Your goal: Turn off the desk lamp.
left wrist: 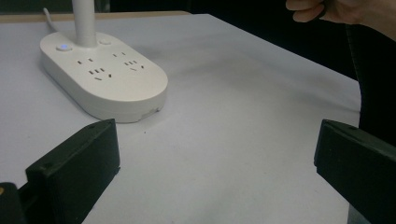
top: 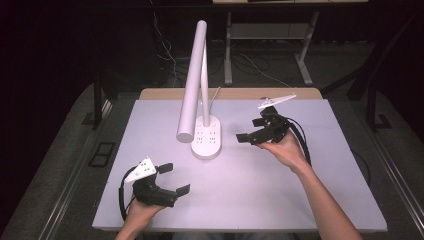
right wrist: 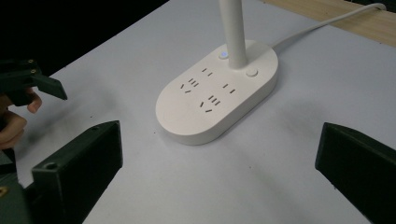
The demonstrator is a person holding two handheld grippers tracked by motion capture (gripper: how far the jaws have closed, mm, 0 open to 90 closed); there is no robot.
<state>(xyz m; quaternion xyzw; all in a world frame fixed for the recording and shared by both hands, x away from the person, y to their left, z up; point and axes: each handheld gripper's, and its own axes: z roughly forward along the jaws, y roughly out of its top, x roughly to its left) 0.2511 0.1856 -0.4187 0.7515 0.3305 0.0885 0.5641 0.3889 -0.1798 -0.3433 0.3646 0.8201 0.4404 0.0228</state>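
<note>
Lamp (top: 206, 136) is being reached for by the spread right claw (top: 248, 137) (left claw (top: 174, 178) spread too); next, a button must be pressed.

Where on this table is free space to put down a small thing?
The table is bare along its near edge between the left tongs and the person's right forearm, and in its far left corner. It is crowded only in the middle, around the lamp base and right tongs.
</note>
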